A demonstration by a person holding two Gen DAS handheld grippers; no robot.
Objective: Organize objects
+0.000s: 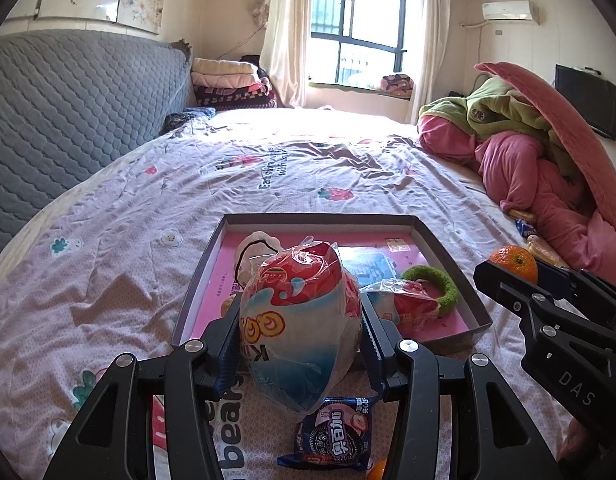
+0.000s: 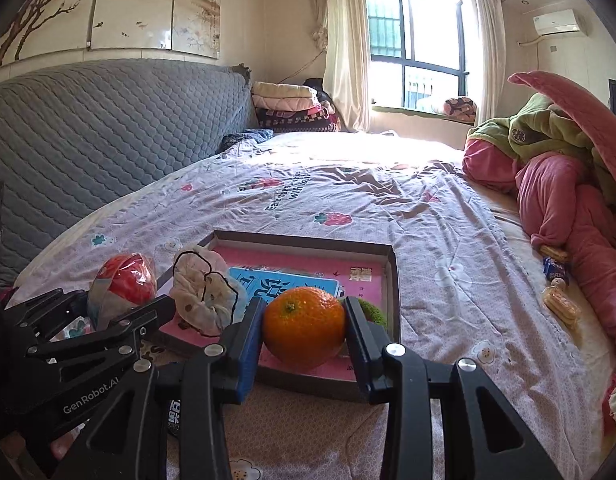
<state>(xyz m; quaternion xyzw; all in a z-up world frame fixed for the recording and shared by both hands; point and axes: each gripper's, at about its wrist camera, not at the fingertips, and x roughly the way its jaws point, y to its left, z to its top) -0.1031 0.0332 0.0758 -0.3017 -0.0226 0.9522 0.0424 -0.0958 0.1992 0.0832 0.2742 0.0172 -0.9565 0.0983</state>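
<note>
Left gripper (image 1: 300, 344) is clamped on a snack bag (image 1: 300, 320), red/white/blue plastic, blue pads pressing both sides. Bag's long axis runs along the fingers: red end points fwd toward the tray (image 1: 448, 248), blue-white end hangs back toward the camera. It's held above the bedsheet (image 1: 148, 208), just in front of the tray's near wall. Under it, on the sheet, lies a dark cookie packet (image 1: 334, 434).

Right gripper (image 2: 304, 332) is clamped on an orange (image 2: 304, 328), pads on its left & right sides, stem dimple facing up and slightly toward the camera. Round, so no real long axis. It's held over the tray's near-right part.

Tray is a shallow dark-walled box w/ pink printed floor. Inside: a white scrunchie w/ black trim (image 2: 206, 292) at the left, a green fuzzy ring (image 1: 436, 284) at the right, and a second red-wrapped snack (image 1: 412, 304) just beside the ring.

Surface is a bed w/ lilac sheet, strawberry & flower prints, wrinkled. Grey quilted headboard (image 1: 68, 112) on the left, pile of pink & green bedding (image 1: 540, 160) on the right w/ a few small snack packs (image 2: 556, 280) near it. Window w/ cream curtains (image 1: 360, 28) at the back, folded blankets (image 1: 228, 84) beside it, AC unit (image 1: 508, 10) high on the right wall.
</note>
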